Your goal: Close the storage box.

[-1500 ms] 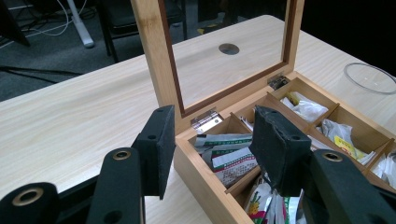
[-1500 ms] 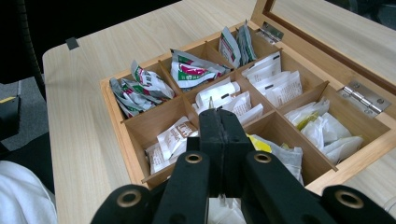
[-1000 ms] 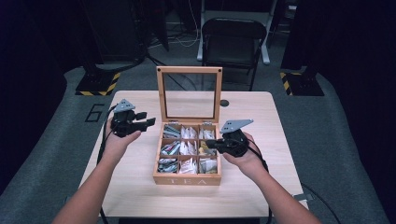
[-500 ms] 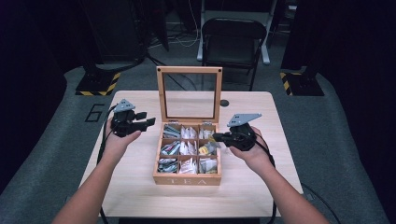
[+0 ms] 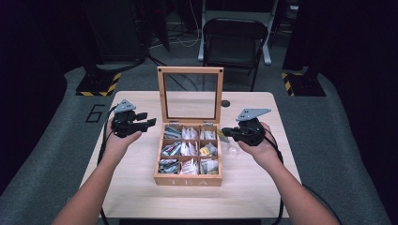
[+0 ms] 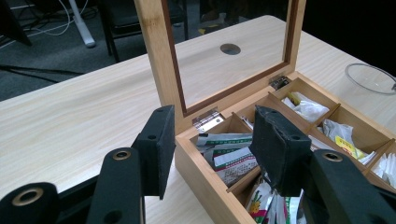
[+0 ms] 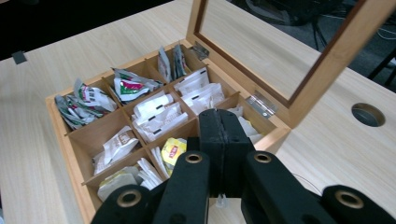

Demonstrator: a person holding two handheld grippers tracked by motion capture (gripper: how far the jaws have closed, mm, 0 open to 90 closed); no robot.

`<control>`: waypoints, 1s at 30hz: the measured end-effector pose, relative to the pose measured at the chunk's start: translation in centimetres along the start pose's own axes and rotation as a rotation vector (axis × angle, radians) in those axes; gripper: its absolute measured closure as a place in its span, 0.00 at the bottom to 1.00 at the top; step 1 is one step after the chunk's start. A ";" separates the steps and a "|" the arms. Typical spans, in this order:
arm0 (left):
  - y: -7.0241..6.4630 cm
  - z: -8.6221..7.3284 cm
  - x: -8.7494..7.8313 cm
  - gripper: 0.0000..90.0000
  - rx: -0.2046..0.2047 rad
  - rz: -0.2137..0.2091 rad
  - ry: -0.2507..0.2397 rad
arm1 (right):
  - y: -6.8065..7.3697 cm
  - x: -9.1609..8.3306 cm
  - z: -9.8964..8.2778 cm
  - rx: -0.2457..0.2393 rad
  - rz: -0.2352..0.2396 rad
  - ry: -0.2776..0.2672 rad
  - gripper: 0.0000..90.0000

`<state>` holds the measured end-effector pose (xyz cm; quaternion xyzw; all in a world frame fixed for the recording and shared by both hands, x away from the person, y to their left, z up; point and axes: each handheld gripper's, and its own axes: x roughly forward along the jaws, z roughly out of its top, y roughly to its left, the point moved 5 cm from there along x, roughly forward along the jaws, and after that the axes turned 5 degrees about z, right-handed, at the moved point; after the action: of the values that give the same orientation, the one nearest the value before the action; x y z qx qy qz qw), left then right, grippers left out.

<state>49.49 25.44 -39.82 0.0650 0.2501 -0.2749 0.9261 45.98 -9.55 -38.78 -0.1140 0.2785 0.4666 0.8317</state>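
While the wooden table (image 5: 141, 187) carries everything, note the tea box (image 5: 187, 180) at its middle, nearer the front edge than the rear. Its glazed lid (image 5: 190, 70) stands upright on the rear hinges.

- Tea bags (image 5: 187, 149) fill all nine compartments; a yellow sachet (image 7: 173, 151) lies in the middle right one.
- A clear glass (image 6: 371, 77) stands on the table just beside the box's right wall.

Risks:
- A nudge from your left hand could tip the lid shut on the bags.
- Your right wrist hangs over the glass; dropping it could knock the glass over.

Pose:
- Left gripper (image 5: 148, 119) hovers level off the box's left rear corner, tongs half spread, nothing between them.
- Right gripper (image 5: 224, 131) points in over the right wall, tongs pressed together; no bag shows between the pads, so they must part before they can pick one.
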 end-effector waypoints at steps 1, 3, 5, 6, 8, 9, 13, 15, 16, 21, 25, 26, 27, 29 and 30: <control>0.0 0.0 0.0 0.55 0.000 0.000 0.000 | -0.1 -0.1 0.0 0.007 -0.006 0.002 1.00; 0.0 0.0 0.0 0.55 0.002 -0.001 0.002 | -0.5 -0.3 -0.1 0.002 -0.016 0.002 1.00; -0.1 0.0 0.1 0.55 0.001 -0.002 0.002 | -0.9 -0.4 -0.2 0.007 -0.024 0.003 1.00; -0.1 0.0 0.1 0.55 0.002 -0.005 0.004 | -1.2 -0.5 -0.4 0.019 -0.034 0.003 1.00; -0.1 0.0 0.1 0.55 0.002 -0.004 0.006 | -1.6 -0.7 -0.5 0.022 -0.042 0.004 1.00; -0.1 0.0 0.1 0.55 0.002 -0.004 0.006 | -1.6 -0.7 -0.5 0.022 -0.042 0.004 1.00; 0.0 0.0 0.1 0.55 0.000 -0.002 0.005 | -2.2 -0.8 -0.8 0.027 -0.058 0.009 1.00; 0.0 0.0 0.1 0.55 -0.001 0.001 -0.001 | -2.5 -0.8 -1.0 0.037 -0.067 0.009 1.00; 0.0 0.0 0.1 0.55 -0.001 0.000 0.001 | -2.7 -0.8 -1.2 0.038 -0.071 0.012 1.00; 0.0 -0.1 0.1 0.55 0.001 -0.001 0.006 | -3.2 -0.3 -2.0 0.056 -0.086 0.018 1.00; -0.1 -0.3 0.2 0.55 0.001 -0.002 0.009 | -3.7 0.2 -2.8 0.059 -0.096 0.032 1.00; -0.1 -0.3 0.3 0.55 -0.001 -0.002 0.007 | -3.8 0.3 -2.9 0.060 -0.097 0.037 1.00; -0.1 -0.4 0.3 0.55 -0.002 -0.003 0.008 | -4.0 0.4 -3.1 0.067 -0.102 0.036 1.00; 0.0 -0.5 0.3 0.55 -0.003 -0.003 0.010 | -4.2 0.6 -3.3 0.071 -0.107 0.040 1.00; 0.0 -0.5 0.4 0.55 -0.004 -0.002 0.009 | -4.4 0.6 -3.5 0.074 -0.110 0.044 1.00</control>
<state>49.52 25.39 -40.45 0.0641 0.2551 -0.2752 0.9247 48.65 -13.02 -42.27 -0.1084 0.3070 0.4069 0.8535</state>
